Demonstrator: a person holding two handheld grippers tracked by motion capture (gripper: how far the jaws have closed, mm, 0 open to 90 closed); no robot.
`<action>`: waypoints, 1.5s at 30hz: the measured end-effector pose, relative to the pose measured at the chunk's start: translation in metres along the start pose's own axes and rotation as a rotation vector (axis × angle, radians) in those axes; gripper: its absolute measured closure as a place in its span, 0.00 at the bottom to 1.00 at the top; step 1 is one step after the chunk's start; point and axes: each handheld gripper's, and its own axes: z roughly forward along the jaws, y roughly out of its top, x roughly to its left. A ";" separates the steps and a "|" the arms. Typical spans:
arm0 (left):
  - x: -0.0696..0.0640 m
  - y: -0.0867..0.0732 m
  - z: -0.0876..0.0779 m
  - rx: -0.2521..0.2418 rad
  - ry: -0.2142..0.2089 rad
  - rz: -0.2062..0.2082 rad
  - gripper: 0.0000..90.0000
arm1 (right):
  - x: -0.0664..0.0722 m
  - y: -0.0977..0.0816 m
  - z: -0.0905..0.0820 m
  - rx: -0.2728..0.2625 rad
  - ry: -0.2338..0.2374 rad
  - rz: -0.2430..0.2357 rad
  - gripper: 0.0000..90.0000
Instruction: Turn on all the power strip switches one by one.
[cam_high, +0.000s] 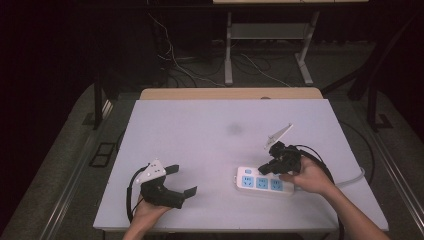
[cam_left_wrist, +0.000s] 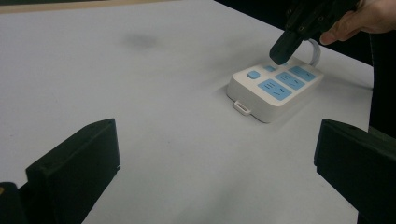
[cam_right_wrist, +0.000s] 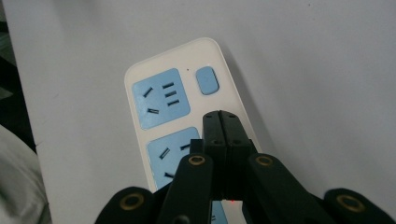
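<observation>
A white power strip (cam_high: 264, 182) with three blue sockets and a blue switch button (cam_right_wrist: 207, 80) lies on the white table, right of centre near the front. My right gripper (cam_high: 263, 170) is shut with nothing between its jaws; its tips (cam_right_wrist: 221, 122) hover over the strip's back edge, just short of the button. From the left gripper view the strip (cam_left_wrist: 275, 89) lies ahead and the right gripper (cam_left_wrist: 281, 51) points down at it. At the front left, my left gripper (cam_high: 182, 180) rests with its jaws wide open and empty.
The strip's white cable (cam_high: 353, 178) runs off the table's right edge. The white table top (cam_high: 210, 135) has a faint grey smudge (cam_high: 234, 129) at its centre. Behind the table stand desk legs and loose cables on the floor (cam_high: 200, 70).
</observation>
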 end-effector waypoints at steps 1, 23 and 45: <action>0.000 0.000 0.000 0.000 0.000 0.000 0.00 | 0.000 0.000 -0.001 -0.005 -0.002 0.003 1.00; 0.000 0.000 -0.001 -0.001 0.000 0.002 0.00 | 0.002 0.021 -0.025 -0.053 -0.001 -0.013 1.00; 0.000 0.000 -0.002 -0.005 -0.002 0.001 0.00 | 0.008 0.039 -0.007 -0.020 0.019 -0.043 1.00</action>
